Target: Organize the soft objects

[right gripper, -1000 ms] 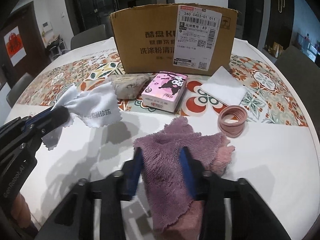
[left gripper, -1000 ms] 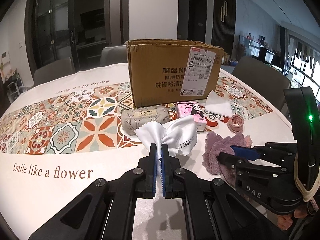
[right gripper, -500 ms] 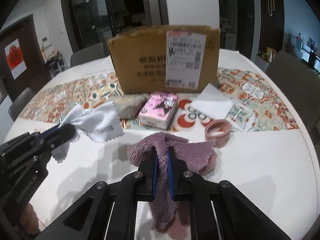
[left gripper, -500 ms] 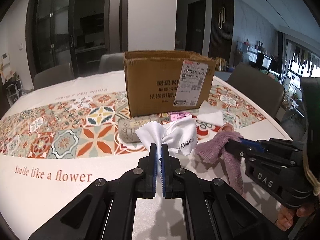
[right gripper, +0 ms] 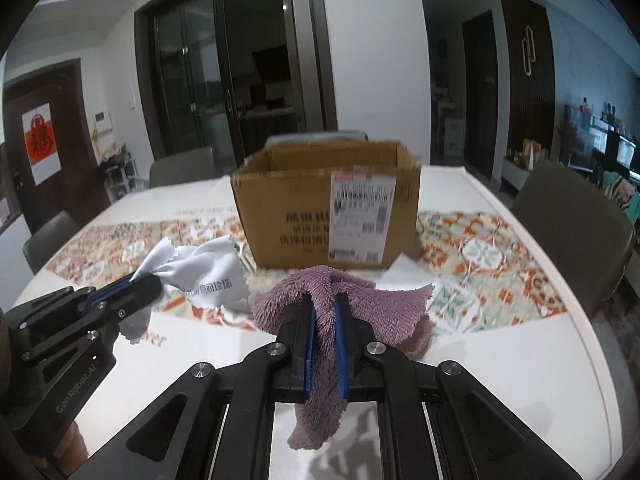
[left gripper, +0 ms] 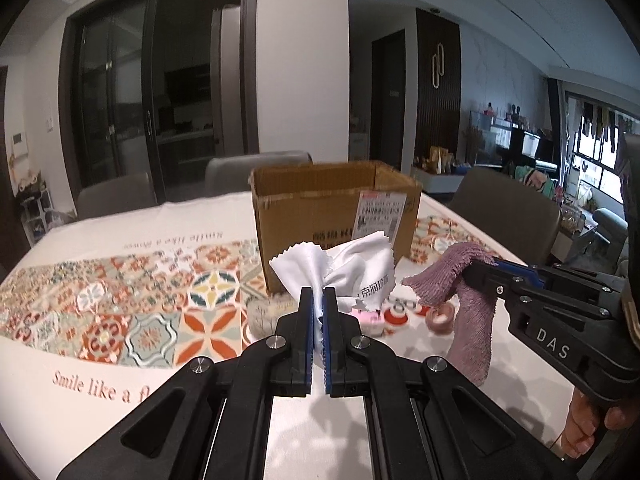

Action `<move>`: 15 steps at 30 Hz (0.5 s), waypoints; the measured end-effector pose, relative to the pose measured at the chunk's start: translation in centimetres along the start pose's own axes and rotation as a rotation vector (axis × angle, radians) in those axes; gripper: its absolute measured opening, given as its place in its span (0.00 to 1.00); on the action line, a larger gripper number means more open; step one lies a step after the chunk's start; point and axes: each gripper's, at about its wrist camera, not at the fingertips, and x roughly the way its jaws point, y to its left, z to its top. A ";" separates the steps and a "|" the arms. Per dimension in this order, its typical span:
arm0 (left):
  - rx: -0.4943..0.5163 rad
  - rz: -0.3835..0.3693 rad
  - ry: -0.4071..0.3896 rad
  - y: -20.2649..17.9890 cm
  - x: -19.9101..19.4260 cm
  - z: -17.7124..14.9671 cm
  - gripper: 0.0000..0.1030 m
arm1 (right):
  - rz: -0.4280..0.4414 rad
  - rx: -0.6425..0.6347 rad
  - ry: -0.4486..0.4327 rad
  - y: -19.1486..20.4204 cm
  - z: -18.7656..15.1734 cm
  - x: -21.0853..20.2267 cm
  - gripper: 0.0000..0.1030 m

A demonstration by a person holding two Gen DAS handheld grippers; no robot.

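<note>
Left gripper (left gripper: 318, 300) is clamped on a white cloth (left gripper: 348, 270), held above the table (left gripper: 100, 400). Right gripper (right gripper: 323, 312) is clenched on a purple towel (right gripper: 340, 300) that hangs clear of the tabletop. An open-topped box (right gripper: 296, 220) stands just ahead, with bare white table between it and both grippers.

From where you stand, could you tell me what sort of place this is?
Probably a home dining room: a table under a patterned cloth, chairs around it, and glass sliding doors behind.
</note>
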 end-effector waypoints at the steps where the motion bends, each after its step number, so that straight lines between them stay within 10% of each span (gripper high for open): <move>1: 0.003 0.000 -0.013 0.0 -0.2 0.4 0.05 | 0.000 -0.001 -0.013 0.0 0.3 -0.3 0.10; 15: 0.013 -0.009 -0.122 0.1 -0.8 5.2 0.05 | -0.012 -0.029 -0.179 -0.4 5.5 -2.4 0.10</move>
